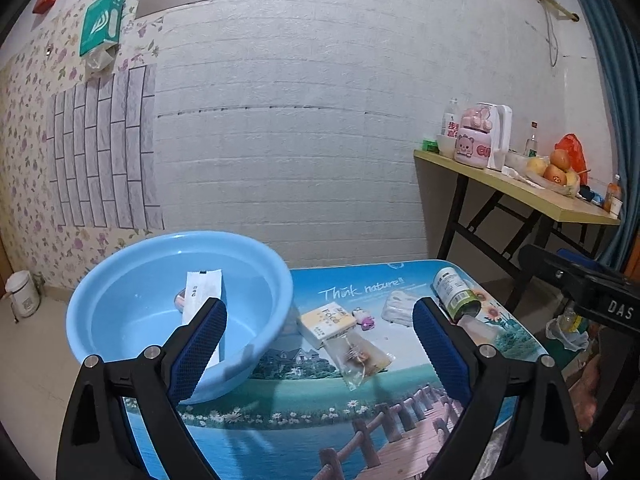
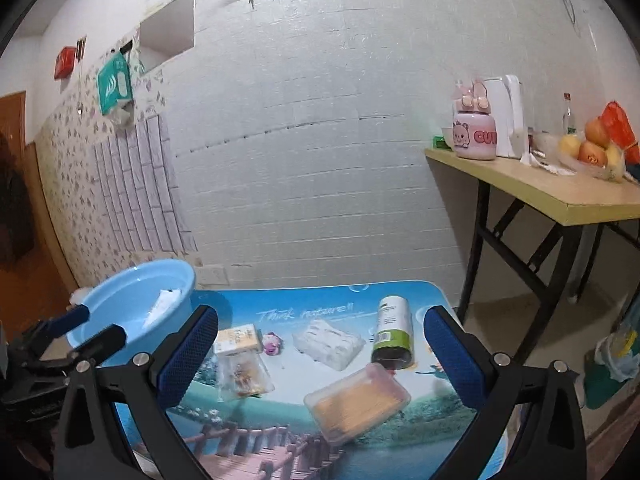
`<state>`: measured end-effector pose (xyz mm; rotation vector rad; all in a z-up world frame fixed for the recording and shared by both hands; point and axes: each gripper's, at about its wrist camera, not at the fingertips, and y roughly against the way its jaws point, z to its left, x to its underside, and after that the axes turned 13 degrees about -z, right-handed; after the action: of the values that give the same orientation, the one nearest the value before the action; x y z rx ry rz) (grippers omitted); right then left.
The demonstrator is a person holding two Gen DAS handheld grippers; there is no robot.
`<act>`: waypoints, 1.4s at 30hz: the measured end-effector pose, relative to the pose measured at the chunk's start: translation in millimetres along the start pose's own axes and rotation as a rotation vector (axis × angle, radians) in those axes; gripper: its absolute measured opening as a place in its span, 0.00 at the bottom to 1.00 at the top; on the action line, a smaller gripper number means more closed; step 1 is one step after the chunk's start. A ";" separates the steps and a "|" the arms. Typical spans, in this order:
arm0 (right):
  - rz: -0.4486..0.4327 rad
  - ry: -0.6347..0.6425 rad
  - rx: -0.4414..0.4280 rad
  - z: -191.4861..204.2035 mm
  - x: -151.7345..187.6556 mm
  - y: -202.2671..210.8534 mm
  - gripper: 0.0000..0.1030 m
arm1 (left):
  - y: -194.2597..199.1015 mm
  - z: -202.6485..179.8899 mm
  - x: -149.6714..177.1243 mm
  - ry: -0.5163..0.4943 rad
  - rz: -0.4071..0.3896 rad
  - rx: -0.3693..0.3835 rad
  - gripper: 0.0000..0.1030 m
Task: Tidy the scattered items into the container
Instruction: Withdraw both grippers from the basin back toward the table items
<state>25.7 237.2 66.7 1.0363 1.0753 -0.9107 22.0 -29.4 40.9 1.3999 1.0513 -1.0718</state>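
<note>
- Both claws hang spread wide with nothing between the blue pads: the left gripper (image 1: 320, 332) above the near table edge beside the basin, the right gripper (image 2: 320, 344) over the scattered things.
- Nearest the right gripper, a clear plastic box (image 2: 357, 402) with orange contents lies on the printed table (image 2: 280, 456).
- Beyond it lie a clear sachet (image 2: 243, 372), a white tissue pack (image 2: 329, 343) and a green-labelled bottle (image 2: 393, 334) on its side.
- A yellow-and-white carton (image 1: 328, 322) touches the sachet; a small pink toy (image 1: 365, 317) lies just beside it.
- At the table's left, the blue basin (image 1: 120, 276) holds a white packet (image 1: 202, 300).
- Farther back, a side table (image 1: 520, 192) carries a pink container (image 1: 472, 144) and fruit (image 1: 554, 168).
</note>
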 end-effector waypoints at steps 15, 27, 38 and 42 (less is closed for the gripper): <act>-0.044 0.017 -0.049 1.5 -3.4 17.2 1.00 | -1.8 -24.4 -0.4 -0.048 0.000 -0.013 0.94; 0.008 0.021 -0.065 0.7 15.2 11.1 1.00 | -6.6 -30.7 6.7 -0.034 0.032 -0.001 0.94; 0.019 -0.006 -0.082 -13.9 18.9 10.5 1.00 | -13.1 -32.2 11.1 -0.035 0.060 0.008 0.96; 0.037 -0.022 -0.072 -20.1 23.4 8.1 1.00 | -13.2 -35.2 14.6 -0.043 0.063 0.025 0.96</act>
<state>34.0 256.8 42.8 0.9818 1.0602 -0.8457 14.7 7.4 26.2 1.4149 0.9603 -1.0679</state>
